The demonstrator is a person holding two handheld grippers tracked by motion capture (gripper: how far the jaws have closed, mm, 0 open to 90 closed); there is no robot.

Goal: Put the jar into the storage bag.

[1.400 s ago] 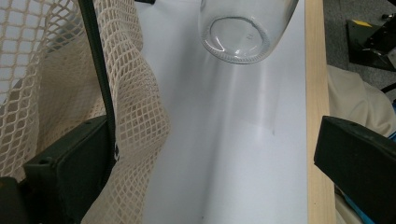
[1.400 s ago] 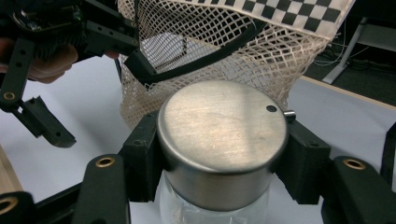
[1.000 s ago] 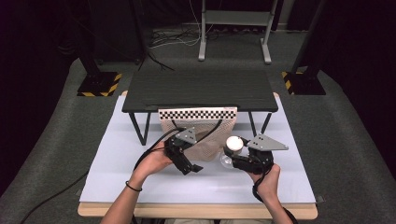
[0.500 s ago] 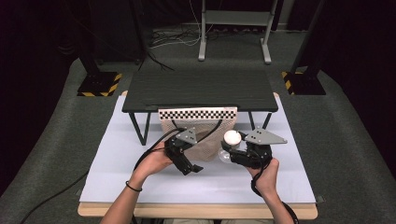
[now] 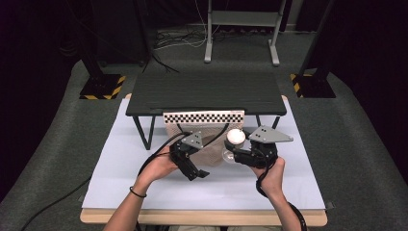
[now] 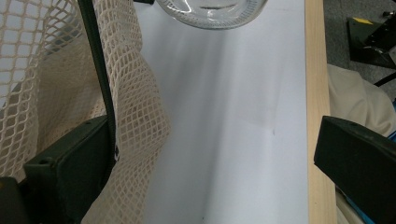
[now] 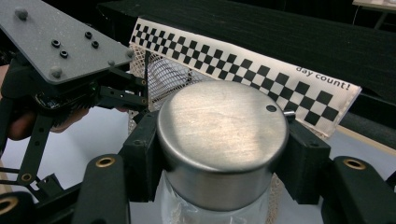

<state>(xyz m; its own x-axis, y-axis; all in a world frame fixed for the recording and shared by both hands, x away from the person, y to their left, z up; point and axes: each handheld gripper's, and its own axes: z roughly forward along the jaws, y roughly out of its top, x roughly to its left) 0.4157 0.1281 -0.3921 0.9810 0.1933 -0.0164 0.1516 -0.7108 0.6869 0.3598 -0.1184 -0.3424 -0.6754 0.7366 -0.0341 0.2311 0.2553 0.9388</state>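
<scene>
Two grippers meet over the white sheet on the table [image 5: 144, 192], just in front of the low black stand [image 5: 204, 94]. Your right gripper [image 7: 219, 154] has its jaws clamped on either side of the clear glass jar with a brushed metal lid [image 7: 222, 135], which stands upright beside the cream mesh net bag [image 6: 135, 121]. Your left gripper [image 6: 210, 177] has its jaws spread wide; one rests against the net's edge and black cord, pinching nothing.

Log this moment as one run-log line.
right gripper: shut on jar by its metal lid | left gripper: open, one jaw at mesh bag | bag on white mat
</scene>
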